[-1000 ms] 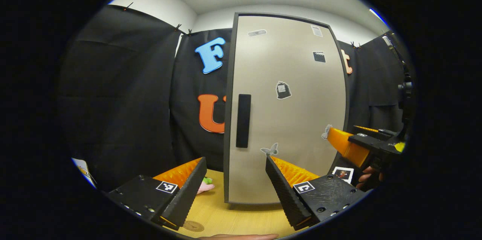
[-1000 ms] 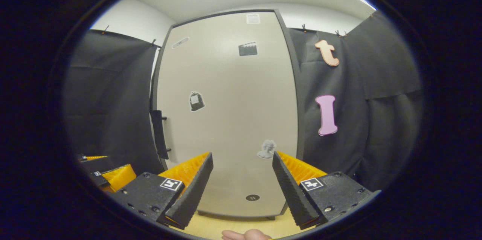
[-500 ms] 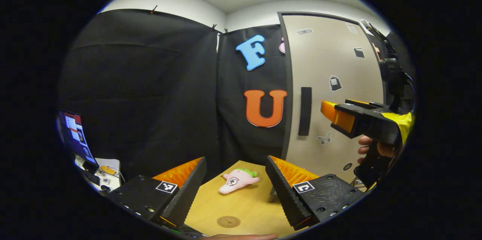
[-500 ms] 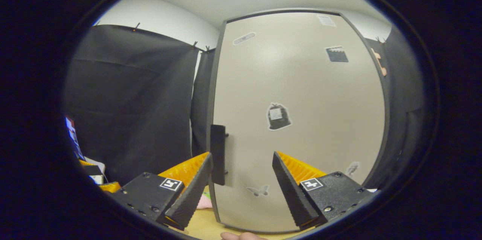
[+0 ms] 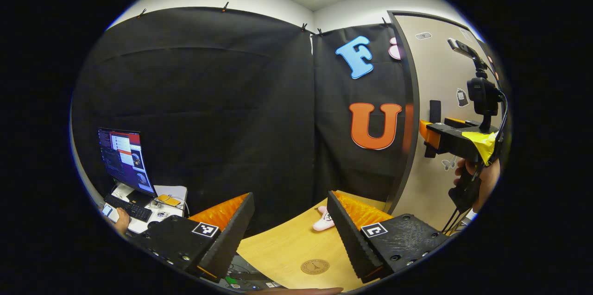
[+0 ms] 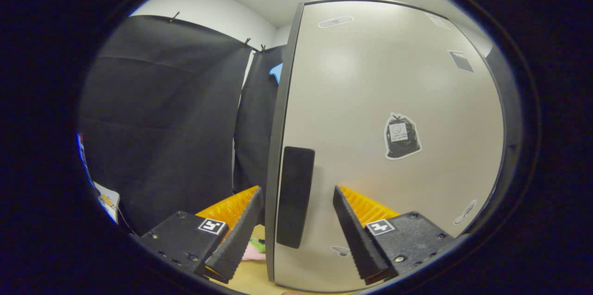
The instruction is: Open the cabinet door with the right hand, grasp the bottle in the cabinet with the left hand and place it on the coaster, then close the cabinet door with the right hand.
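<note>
The cabinet door [image 6: 370,114] looks like a smooth, satin laminate panel with soft light patches on it, edged by a darker matt frame, and its handle [image 6: 294,195] is a matt, slightly grainy bar; flat paper-like stickers [image 6: 401,136] lie on the panel. The surface [image 5: 287,248] is pale wood-grain with a low sheen, carrying a thin, dull coaster [image 5: 315,266] and a soft plush toy [image 5: 322,222]. The right hand-held gripper [image 6: 296,232] has rough, ribbed plastic fingers [image 6: 356,235] on textured matt blocks, as does the left hand-held gripper [image 5: 289,235], and the booth wall [image 5: 208,100] is matt woven cloth.

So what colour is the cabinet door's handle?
Black vertical bar handle, clearest in the right gripper view.
</note>
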`<state>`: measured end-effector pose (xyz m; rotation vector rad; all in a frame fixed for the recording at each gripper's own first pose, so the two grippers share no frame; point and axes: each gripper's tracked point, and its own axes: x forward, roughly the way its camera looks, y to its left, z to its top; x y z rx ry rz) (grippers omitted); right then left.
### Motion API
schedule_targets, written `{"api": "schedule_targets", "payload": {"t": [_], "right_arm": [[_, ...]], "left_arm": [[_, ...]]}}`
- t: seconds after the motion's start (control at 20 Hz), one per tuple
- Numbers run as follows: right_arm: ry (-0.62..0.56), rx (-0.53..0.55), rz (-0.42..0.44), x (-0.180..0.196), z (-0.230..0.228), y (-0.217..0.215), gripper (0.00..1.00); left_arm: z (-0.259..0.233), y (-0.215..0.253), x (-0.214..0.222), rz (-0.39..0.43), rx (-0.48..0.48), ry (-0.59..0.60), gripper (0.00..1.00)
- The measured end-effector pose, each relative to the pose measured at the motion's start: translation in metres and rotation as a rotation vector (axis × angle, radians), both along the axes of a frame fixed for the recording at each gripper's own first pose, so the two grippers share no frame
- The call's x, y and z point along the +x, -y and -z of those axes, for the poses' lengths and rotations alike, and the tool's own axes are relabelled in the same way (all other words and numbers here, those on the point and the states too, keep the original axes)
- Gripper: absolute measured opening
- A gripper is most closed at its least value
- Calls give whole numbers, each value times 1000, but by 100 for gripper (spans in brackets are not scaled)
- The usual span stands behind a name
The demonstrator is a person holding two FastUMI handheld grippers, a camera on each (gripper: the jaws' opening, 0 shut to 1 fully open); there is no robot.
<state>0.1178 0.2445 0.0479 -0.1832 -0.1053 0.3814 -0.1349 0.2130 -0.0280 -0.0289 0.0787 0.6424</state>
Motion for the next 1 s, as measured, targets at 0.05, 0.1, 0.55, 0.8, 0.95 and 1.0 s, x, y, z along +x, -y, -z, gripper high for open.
{"api": "schedule_targets", "payload": {"t": [0.05, 0.1, 0.55, 0.8, 0.95, 1.0], "right_arm": [[-5, -2, 1, 0, 2, -2, 88], [-12, -4, 2, 1, 4, -4, 87], [21, -48, -13, 7, -4, -8, 38], [-24, -61, -41, 5, -4, -8, 30], [-49, -56, -58, 3, -3, -7, 27], [-57, -56, -68, 2, -3, -6, 27]], "left_arm": [[0, -2, 0, -2, 3, 0, 95], [1, -4, 1, 3, 4, -2, 95], [8, -20, 4, 46, 24, -34, 95], [9, -42, 1, 66, 14, -20, 95], [8, -58, -7, 70, 4, 3, 95], [7, -64, -9, 70, 5, 18, 95]]}}
